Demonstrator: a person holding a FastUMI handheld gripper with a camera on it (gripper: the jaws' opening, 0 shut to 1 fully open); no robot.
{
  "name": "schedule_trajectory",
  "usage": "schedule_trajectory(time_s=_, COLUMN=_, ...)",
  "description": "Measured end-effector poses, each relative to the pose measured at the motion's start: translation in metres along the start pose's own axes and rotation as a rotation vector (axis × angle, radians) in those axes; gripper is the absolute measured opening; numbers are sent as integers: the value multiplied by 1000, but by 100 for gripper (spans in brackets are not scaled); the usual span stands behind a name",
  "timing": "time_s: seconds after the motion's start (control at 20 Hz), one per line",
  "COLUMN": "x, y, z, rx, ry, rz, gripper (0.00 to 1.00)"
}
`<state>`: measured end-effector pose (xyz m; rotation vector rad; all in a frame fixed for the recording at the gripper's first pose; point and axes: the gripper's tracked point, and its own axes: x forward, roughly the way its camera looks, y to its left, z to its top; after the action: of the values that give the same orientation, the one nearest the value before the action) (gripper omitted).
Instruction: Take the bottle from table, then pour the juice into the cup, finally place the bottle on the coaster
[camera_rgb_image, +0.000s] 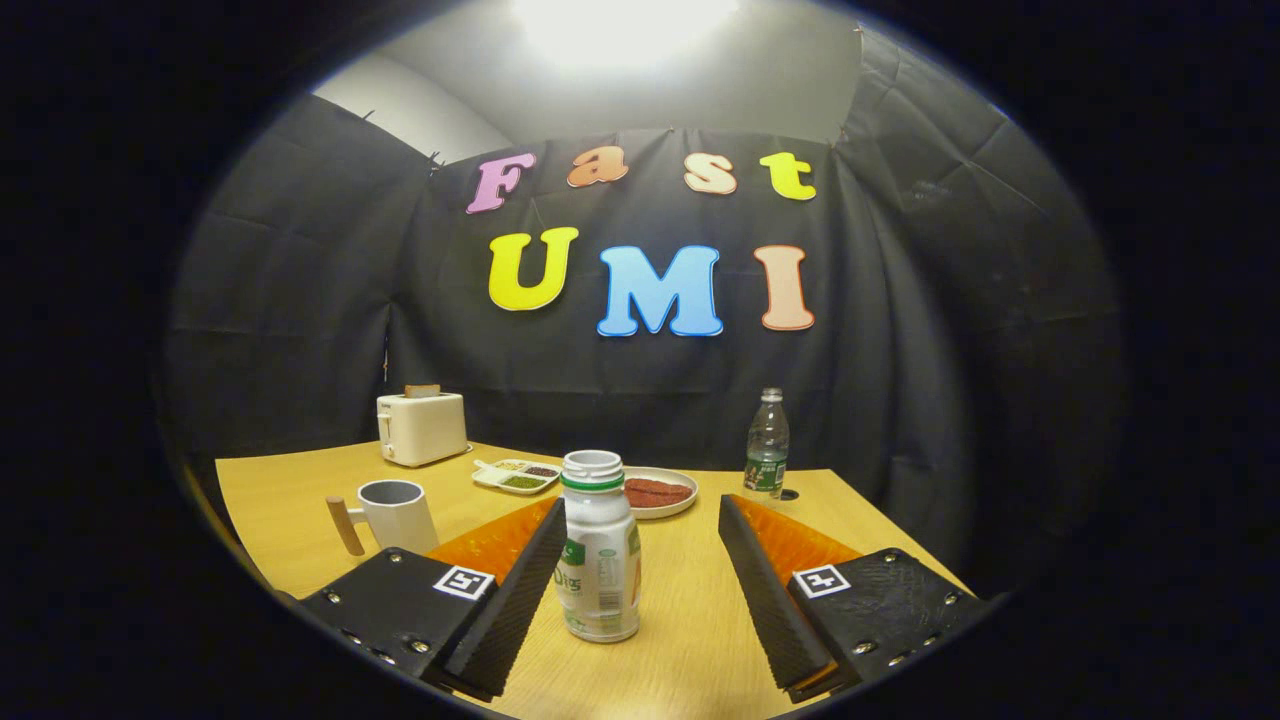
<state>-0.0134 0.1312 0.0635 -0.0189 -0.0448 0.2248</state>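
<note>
the gripper (640, 560) gapes wide around an uncapped white plastic juice bottle (598, 550), upright and hard against one finger. beside it, a white mug with a wooden handle (395, 513) stands open-topped, its contents hidden; beyond, a white plate (660, 492) holds something reddish-brown.

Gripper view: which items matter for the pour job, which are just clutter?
Job:
- bottle, uncapped, upright between the open fingers, close against one finger
- cup, beyond that finger
- gripper, open, not yet pressing on the bottle
No coaster that I can make out.

Clutter:
- toaster
- divided dish
- plate
- water bottle
All on the table.
</note>
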Motion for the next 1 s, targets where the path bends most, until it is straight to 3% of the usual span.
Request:
schedule_trajectory(time_s=0.5, x=28, y=21, z=-49, rx=59, ry=87, rz=40, gripper=93)
schedule_trajectory(time_s=1.0, x=47, y=23, z=-75, rx=65, ry=134, rz=30, gripper=93)
